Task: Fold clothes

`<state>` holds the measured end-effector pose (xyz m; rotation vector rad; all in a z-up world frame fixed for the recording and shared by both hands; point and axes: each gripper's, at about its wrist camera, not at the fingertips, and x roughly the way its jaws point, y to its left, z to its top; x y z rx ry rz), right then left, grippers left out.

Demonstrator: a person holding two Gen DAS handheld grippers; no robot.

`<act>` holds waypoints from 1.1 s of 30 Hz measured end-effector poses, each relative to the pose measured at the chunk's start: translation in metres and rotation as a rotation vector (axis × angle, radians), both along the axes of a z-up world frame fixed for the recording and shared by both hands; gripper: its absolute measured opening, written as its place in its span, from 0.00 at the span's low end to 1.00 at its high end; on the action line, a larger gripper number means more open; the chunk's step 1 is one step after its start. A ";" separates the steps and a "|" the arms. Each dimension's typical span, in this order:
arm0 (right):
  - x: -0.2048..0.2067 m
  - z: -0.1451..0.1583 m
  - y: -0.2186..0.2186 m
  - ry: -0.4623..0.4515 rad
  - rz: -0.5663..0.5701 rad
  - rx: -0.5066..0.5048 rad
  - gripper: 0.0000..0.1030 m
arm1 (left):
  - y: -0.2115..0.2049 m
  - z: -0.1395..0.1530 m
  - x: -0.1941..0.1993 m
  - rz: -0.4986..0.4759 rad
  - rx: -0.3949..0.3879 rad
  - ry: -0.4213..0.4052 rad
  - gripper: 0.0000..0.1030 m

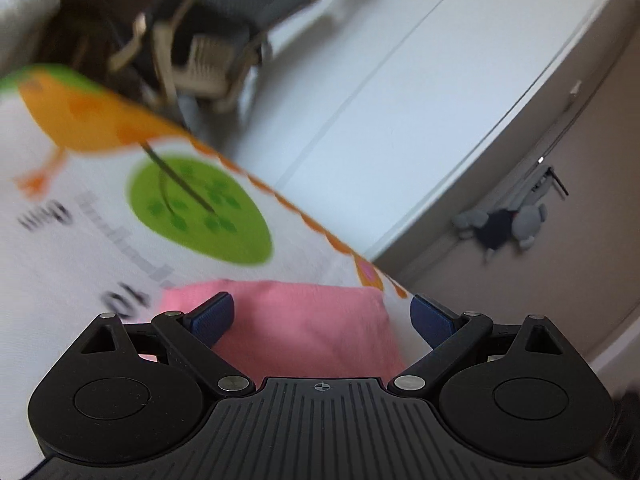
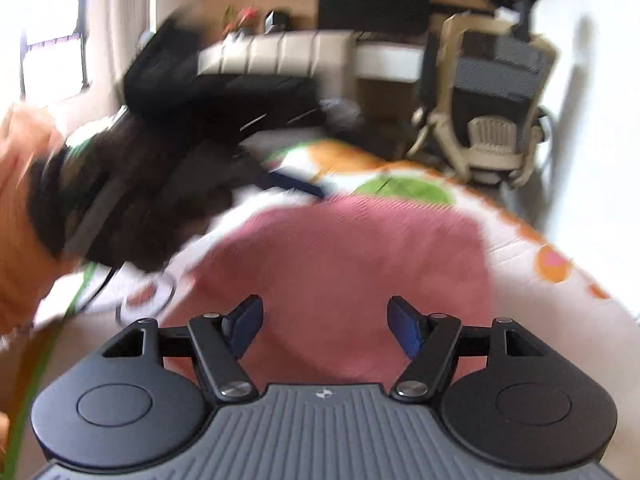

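Left gripper [image 1: 322, 314]: we record jaws spread, holding nothing, above the cloth.
Right gripper [image 2: 325, 326]: we record jaws spread, empty.
Folded pink knit cloth [image 2: 340, 256]: we find it lying flat on the mat, before both grippers.
White play mat with green and orange prints [image 1: 100, 240]: we log it beneath the cloth.
Beige mesh office chair [image 2: 492, 92]: we note it beyond the mat.

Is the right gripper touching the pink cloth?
Cannot tell. In the right wrist view the right gripper is open over the pink cloth, but blur hides any gap.
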<state>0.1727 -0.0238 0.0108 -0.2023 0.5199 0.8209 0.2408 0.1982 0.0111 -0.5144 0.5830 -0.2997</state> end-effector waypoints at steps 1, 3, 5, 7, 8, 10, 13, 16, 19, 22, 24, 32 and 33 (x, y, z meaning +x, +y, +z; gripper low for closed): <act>0.008 0.006 -0.007 -0.013 -0.043 0.014 0.71 | 0.001 0.004 -0.009 0.009 0.028 -0.020 0.96; 0.023 0.017 -0.021 -0.040 -0.129 0.043 0.71 | -0.002 0.003 -0.028 -0.010 0.093 -0.037 0.96; 0.042 0.019 -0.023 -0.052 -0.214 0.054 0.71 | -0.008 -0.005 -0.038 -0.028 0.145 -0.020 0.96; 0.063 0.012 -0.014 -0.083 -0.263 0.039 0.73 | -0.013 -0.013 -0.046 -0.037 0.193 0.000 0.96; 0.074 0.005 -0.005 -0.105 -0.279 0.006 0.75 | -0.016 -0.018 -0.049 -0.042 0.217 0.010 0.96; 0.093 -0.018 0.015 -0.133 -0.309 -0.133 0.76 | -0.022 -0.026 -0.057 -0.051 0.265 0.029 0.96; 0.107 -0.043 0.022 -0.096 -0.361 -0.234 0.76 | -0.023 -0.031 -0.061 -0.052 0.281 0.036 0.97; 0.092 -0.028 0.011 -0.095 -0.369 -0.180 0.76 | -0.023 -0.035 -0.063 -0.050 0.286 0.037 0.98; 0.057 -0.011 0.003 -0.099 -0.292 -0.124 0.77 | -0.023 -0.038 -0.066 -0.048 0.289 0.038 0.98; 0.025 -0.002 0.002 -0.075 -0.196 -0.081 0.80 | -0.023 -0.038 -0.066 -0.046 0.285 0.037 0.99; 0.013 -0.017 0.007 -0.048 -0.162 -0.108 0.80 | -0.025 -0.037 -0.066 -0.045 0.293 0.038 0.99; -0.004 -0.040 0.009 -0.080 -0.169 -0.147 0.82 | -0.028 0.008 -0.085 -0.110 0.193 -0.180 0.99; -0.006 -0.039 0.007 -0.080 -0.169 -0.145 0.82 | -0.031 0.014 -0.084 -0.134 0.178 -0.209 1.00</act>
